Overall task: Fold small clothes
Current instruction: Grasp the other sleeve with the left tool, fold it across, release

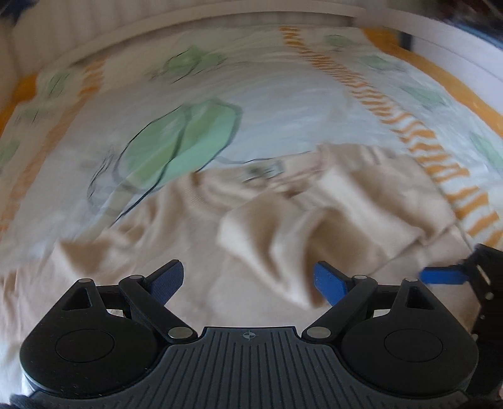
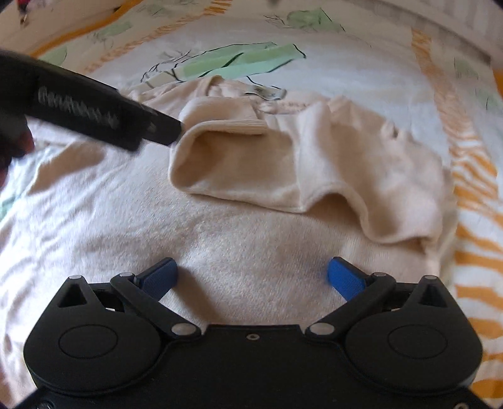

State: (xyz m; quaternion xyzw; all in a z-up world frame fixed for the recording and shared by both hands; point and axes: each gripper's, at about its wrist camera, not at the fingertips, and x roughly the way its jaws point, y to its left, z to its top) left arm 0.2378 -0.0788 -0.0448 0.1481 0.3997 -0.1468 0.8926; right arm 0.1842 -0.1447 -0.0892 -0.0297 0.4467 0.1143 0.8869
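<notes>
A small beige knit sweater (image 2: 239,245) lies flat on a bed, its right sleeve (image 2: 283,163) folded across the chest and its neck label (image 2: 265,92) up at the far end. It also shows blurred in the left wrist view (image 1: 283,220). My right gripper (image 2: 251,277) is open and empty just above the sweater's lower body. My left gripper (image 1: 248,280) is open and empty over the sweater's left part; its black body (image 2: 94,110) reaches in from the left in the right wrist view, near the folded sleeve's cuff. The right gripper's blue finger (image 1: 443,275) shows at the left view's right edge.
The bedsheet (image 1: 251,103) is white with green leaf prints (image 1: 182,141) and orange striped bands (image 2: 471,188). A pale headboard or wall (image 1: 157,15) curves along the far side.
</notes>
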